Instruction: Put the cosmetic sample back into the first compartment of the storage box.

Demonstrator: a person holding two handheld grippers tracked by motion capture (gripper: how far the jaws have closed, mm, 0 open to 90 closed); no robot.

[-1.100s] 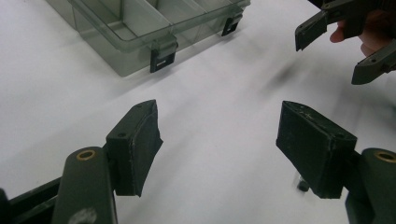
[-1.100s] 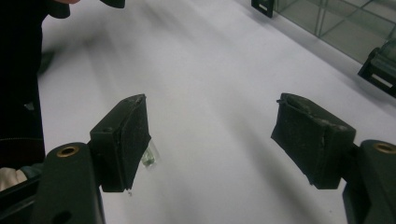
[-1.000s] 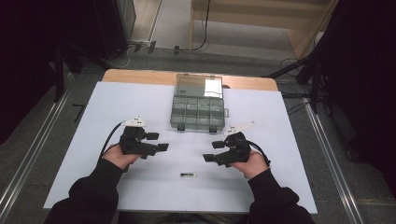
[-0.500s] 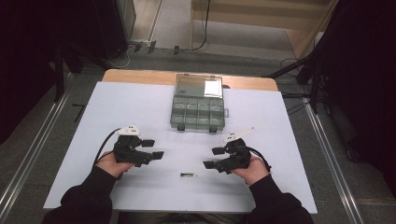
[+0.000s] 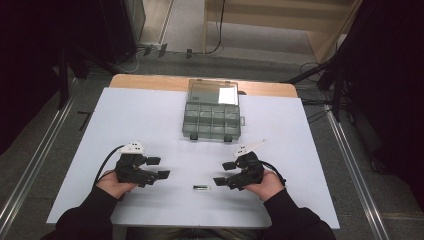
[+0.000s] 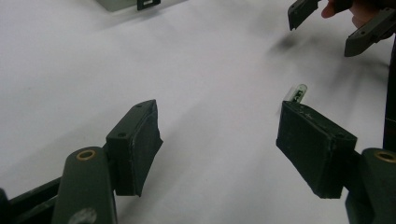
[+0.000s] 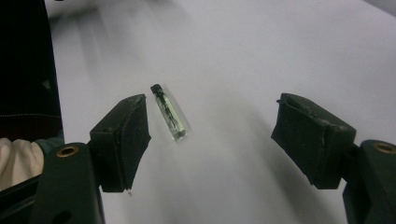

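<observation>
Clear glass, the small vial (image 7: 168, 112) with a black cap lies on the white table (image 5: 150, 115) at lower centre between both wide-open grippers, so the right gripper (image 5: 225, 173) should probably centre its spread jaws before closing gently.

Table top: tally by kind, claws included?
Small glass vial: 1
Clear compartment box: 1
Claws: 2, left claw and right claw, both open
Total: 4
</observation>
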